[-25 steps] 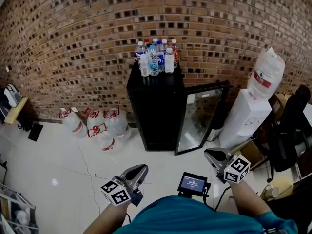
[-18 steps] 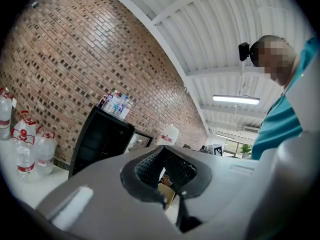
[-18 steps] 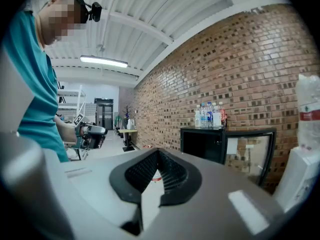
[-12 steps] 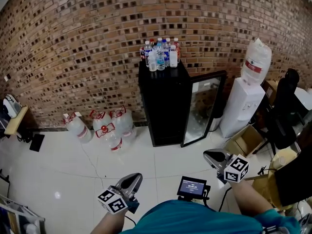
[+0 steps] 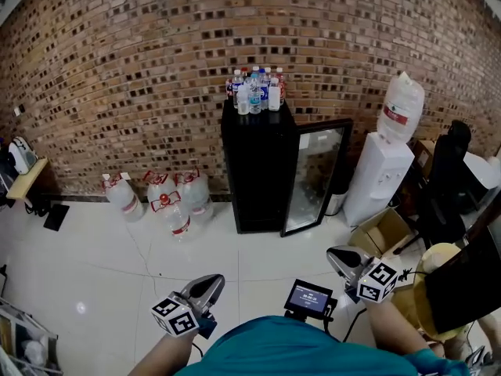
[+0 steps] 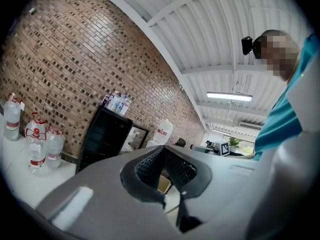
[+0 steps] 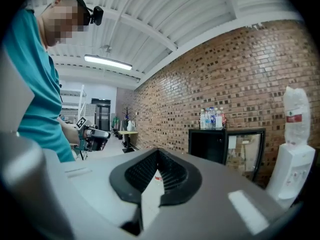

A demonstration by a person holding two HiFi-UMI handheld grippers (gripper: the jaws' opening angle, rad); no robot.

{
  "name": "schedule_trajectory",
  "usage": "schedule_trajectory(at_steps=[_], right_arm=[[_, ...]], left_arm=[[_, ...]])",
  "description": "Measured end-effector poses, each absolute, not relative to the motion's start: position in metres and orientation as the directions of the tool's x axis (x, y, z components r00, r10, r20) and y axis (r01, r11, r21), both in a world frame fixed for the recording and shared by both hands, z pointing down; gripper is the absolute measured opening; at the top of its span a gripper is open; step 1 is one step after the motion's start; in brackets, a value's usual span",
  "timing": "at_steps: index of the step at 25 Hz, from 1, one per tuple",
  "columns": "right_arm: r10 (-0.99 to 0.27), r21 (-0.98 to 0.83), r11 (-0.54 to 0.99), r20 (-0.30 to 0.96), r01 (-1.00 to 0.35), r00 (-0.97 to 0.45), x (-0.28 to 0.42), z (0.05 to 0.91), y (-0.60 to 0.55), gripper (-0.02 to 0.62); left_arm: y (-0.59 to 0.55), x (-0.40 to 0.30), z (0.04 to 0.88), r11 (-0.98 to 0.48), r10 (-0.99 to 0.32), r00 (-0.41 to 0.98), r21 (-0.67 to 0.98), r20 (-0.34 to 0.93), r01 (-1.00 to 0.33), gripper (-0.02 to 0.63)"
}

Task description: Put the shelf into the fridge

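The black fridge (image 5: 257, 171) stands against the brick wall with its glass door (image 5: 315, 177) swung open to the right. No shelf shows in any view. My left gripper (image 5: 205, 288) is low in the head view, shut and empty. My right gripper (image 5: 344, 258) is shut too, with nothing in it, and both are well short of the fridge. The left gripper view shows the fridge (image 6: 102, 136) far off beyond the closed jaws. In the right gripper view the fridge (image 7: 207, 144) and its open door (image 7: 244, 151) are also distant.
Several water bottles (image 5: 255, 91) stand on the fridge top. Large water jugs (image 5: 160, 198) sit on the floor to its left. A white water dispenser (image 5: 376, 175), a cardboard box (image 5: 383, 232) and a dark chair (image 5: 438, 186) crowd the right. A small screen (image 5: 308, 296) hangs at my chest.
The fridge now looks smaller and farther off in the head view. Both grippers sit a little lower in the frame and stay shut.
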State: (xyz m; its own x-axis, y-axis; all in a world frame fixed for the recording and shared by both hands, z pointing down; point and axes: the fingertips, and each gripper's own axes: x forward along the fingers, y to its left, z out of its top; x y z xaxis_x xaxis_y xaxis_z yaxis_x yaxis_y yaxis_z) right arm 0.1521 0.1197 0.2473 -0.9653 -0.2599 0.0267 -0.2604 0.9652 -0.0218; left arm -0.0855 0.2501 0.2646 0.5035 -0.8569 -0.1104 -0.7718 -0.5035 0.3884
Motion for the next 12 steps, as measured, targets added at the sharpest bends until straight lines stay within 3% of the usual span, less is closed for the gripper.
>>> schedule_trajectory(at_steps=[12], right_arm=[[-0.214,-0.127,0.969,0.017,-0.214,-0.977,0.283,0.253,0.174,0.000]], left_arm=[[0.305,0.054,0.244,-0.437,-0.892,0.447,0.387,-0.068,-0.812,0.028]])
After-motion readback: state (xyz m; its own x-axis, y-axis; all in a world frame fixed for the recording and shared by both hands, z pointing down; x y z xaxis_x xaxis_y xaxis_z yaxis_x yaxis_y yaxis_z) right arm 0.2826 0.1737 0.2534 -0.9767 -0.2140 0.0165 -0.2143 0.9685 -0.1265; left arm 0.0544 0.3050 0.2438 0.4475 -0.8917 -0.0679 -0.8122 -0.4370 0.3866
